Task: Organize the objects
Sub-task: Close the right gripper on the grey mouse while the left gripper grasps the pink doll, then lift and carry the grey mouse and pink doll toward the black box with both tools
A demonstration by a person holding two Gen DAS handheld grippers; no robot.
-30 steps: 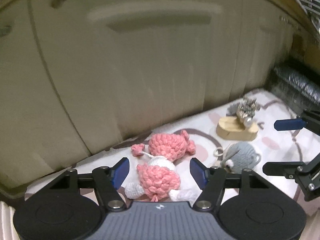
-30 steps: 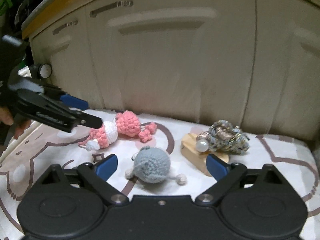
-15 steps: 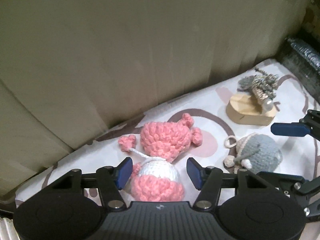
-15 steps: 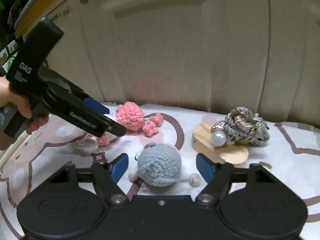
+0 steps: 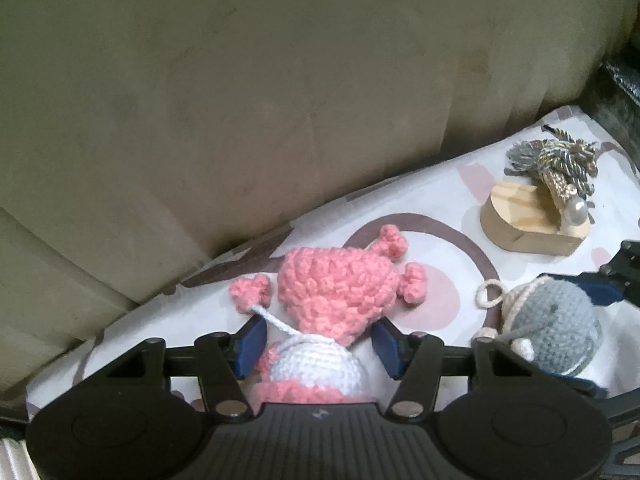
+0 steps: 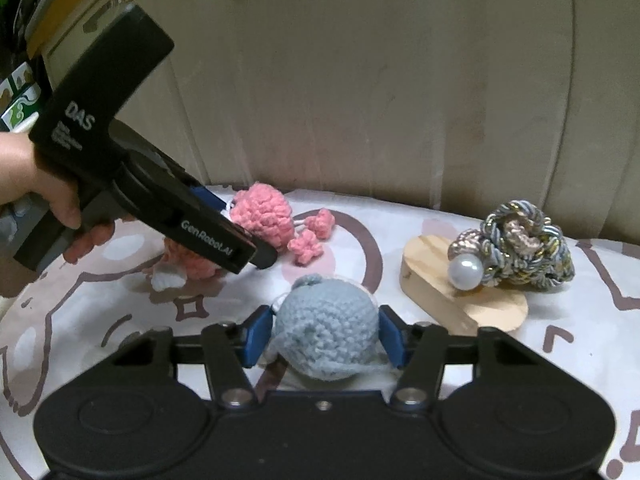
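Observation:
A pink and white crochet doll [image 5: 332, 300] lies on the patterned cloth [image 5: 440, 216]; it also shows in the right wrist view [image 6: 262, 212]. My left gripper [image 5: 318, 346] straddles its white middle, jaws close on both sides. A grey-blue crochet ball toy [image 6: 326, 330] sits between the pads of my right gripper [image 6: 324, 338], which touch its sides. The toy also shows in the left wrist view [image 5: 560, 324].
A wooden block [image 6: 460, 300] with a braided cord knot and pearl [image 6: 516, 246] stands to the right on the cloth [image 6: 400, 216]. Beige cabinet doors [image 6: 360, 80] rise right behind the cloth. The left gripper's body [image 6: 120, 184] and a hand are at the left.
Both grippers have moved forward and down onto their toys and their jaws have narrowed: the left around the pink doll, the right onto the grey-blue ball.

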